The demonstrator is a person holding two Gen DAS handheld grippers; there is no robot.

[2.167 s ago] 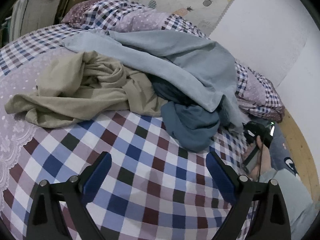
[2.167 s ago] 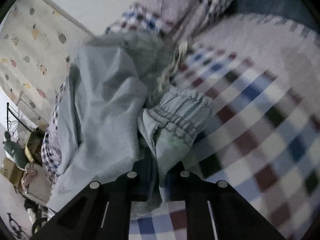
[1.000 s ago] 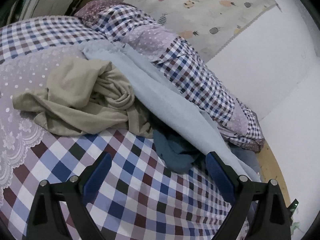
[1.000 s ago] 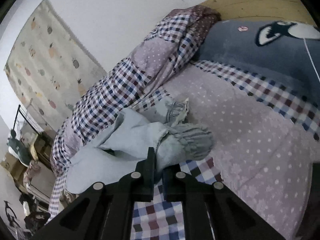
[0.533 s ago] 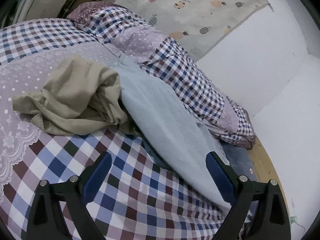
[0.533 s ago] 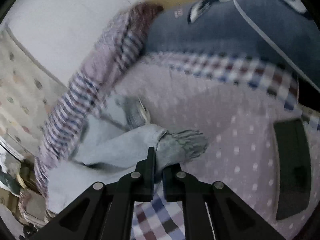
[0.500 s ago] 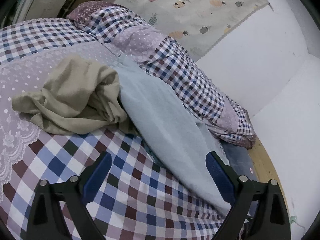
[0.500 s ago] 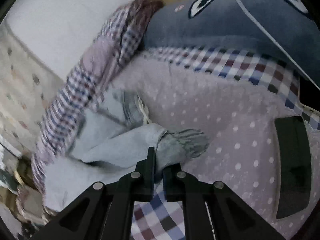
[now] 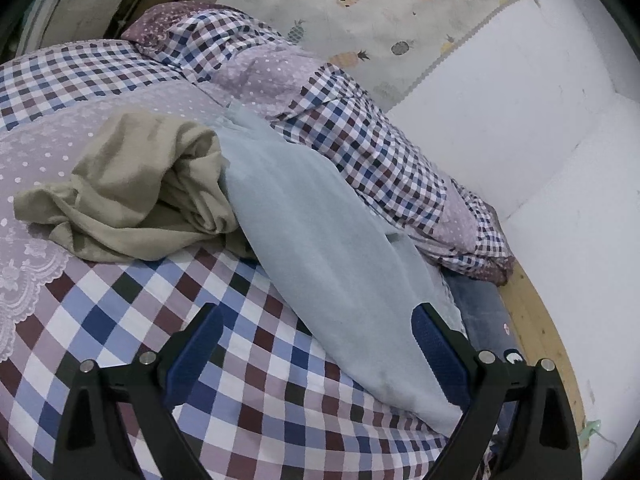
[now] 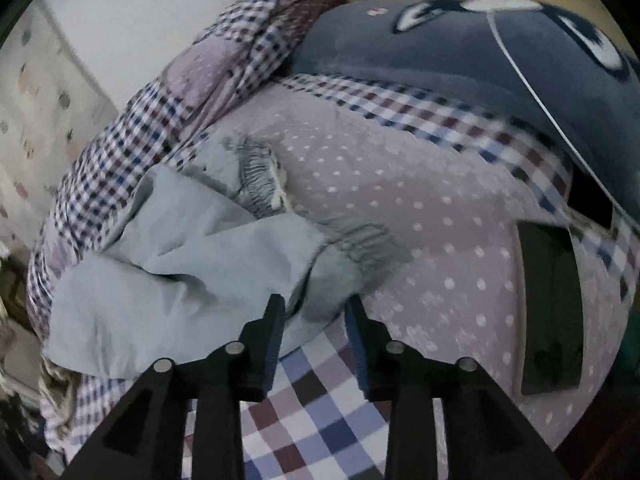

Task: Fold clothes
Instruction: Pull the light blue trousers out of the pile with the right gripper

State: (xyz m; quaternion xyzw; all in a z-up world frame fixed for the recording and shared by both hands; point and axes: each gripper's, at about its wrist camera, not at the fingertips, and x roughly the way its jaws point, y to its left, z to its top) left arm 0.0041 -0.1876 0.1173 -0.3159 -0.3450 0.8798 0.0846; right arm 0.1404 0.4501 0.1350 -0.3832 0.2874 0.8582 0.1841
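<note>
Your right gripper [image 10: 316,316] stands parted around the pale blue trousers' ribbed cuff [image 10: 352,256], laid flat for folding; your left gripper [image 9: 316,344] hovers apart above the checked bedspread [image 9: 260,380].

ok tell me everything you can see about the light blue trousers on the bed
The light blue trousers look like soft, fleecy fabric with gathered elastic cuffs. They lie unfolded and stretched diagonally across the checked bedspread, one end overlapping the crumpled beige garment, the far edge against the rolled quilt. A second ribbed, gathered part lies on the dotted fabric. One cuff end sits between the open jaws of the right hand-held gripper, no longer clamped.
</note>
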